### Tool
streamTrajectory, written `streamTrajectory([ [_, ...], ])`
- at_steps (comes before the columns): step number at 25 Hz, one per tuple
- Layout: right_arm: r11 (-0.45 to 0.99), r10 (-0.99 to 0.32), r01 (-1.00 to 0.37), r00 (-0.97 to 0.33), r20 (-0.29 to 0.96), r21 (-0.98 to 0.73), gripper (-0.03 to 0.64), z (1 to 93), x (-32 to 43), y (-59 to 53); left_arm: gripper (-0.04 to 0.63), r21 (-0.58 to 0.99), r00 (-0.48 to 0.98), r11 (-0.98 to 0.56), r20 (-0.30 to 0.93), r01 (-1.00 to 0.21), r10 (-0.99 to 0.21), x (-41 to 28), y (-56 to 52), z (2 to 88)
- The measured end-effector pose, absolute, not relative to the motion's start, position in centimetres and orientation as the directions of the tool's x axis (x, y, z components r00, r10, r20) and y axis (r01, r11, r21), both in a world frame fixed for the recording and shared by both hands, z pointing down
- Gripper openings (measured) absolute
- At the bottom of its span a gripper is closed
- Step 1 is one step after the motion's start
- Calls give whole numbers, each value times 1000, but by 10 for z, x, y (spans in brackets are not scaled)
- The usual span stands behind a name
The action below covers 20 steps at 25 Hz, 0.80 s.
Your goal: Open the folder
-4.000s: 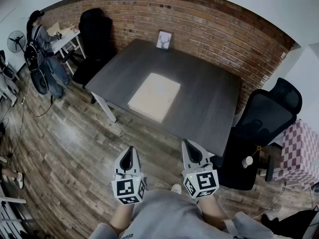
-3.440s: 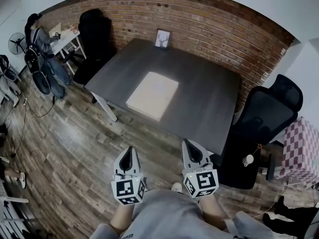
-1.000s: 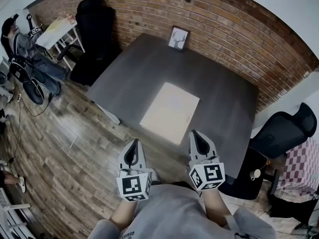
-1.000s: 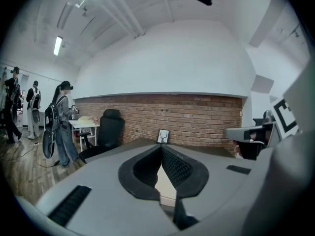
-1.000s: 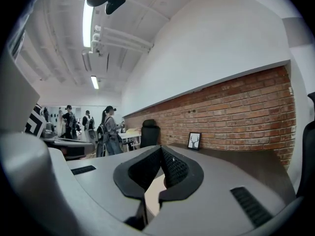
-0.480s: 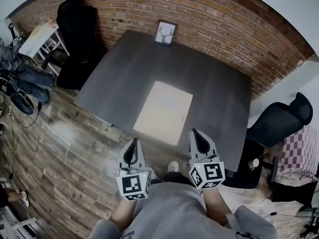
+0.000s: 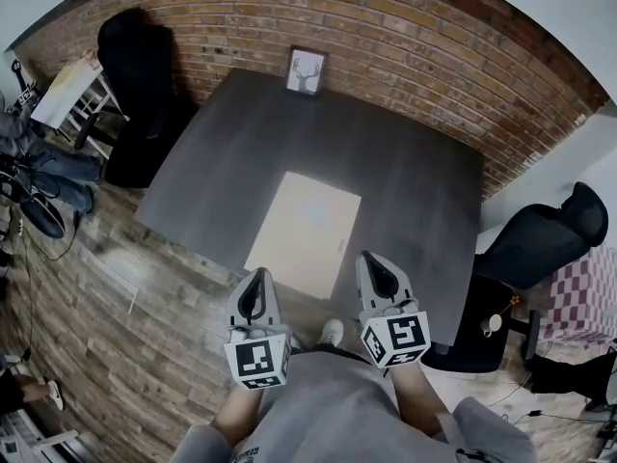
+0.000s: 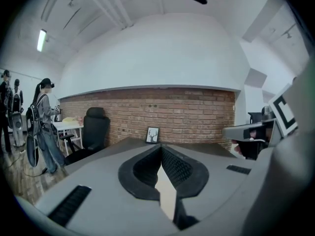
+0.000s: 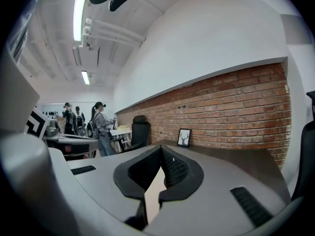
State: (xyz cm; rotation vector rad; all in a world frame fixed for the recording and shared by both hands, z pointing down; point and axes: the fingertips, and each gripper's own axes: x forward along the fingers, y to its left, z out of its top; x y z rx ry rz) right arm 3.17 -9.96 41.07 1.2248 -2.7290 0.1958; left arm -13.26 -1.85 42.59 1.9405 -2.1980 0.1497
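The tan folder [image 7: 301, 231] lies, apparently closed, at the near edge of the table [image 7: 415, 162]. The left gripper [image 7: 255, 283] and right gripper [image 7: 372, 266] hang just short of that edge, both with jaws pinched together and empty. Arriving pinched, they'd probably shove the folder across the table, not lift its cover.

There is one flat beige folder [image 7: 301, 231], one dark grey table [image 7: 415, 191] and one black-framed deer picture [image 7: 307, 69]. There are two black office chairs, a far chair [image 7: 135, 56] and a near chair [image 7: 545, 244], and two grey grippers, the left gripper [image 7: 256, 278] and the right gripper [image 7: 370, 258].
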Motion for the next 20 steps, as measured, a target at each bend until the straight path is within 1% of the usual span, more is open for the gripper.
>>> streamTrajectory([
  [4, 675, -713, -734, -674, 195, -70, 0, 419, 37, -110, 3, 31, -115, 123, 193, -992, -974, -120, -36, 419],
  [9, 668, -717, -741, -665, 211, -66, -2, 423, 46, -123, 3, 56, -110, 122, 191, -991, -975, -116, -55, 422],
  [14, 615, -763, -787, -611, 211, -54, 0, 420, 50, -142, 3, 66, -30, 44, 195, -997, -980, -116, -76, 423],
  [20, 560, -791, -823, -565, 234, -92, 0, 425, 43, -149, 4, 34, 85, -81, 173, -996, -981, -118, -94, 416],
])
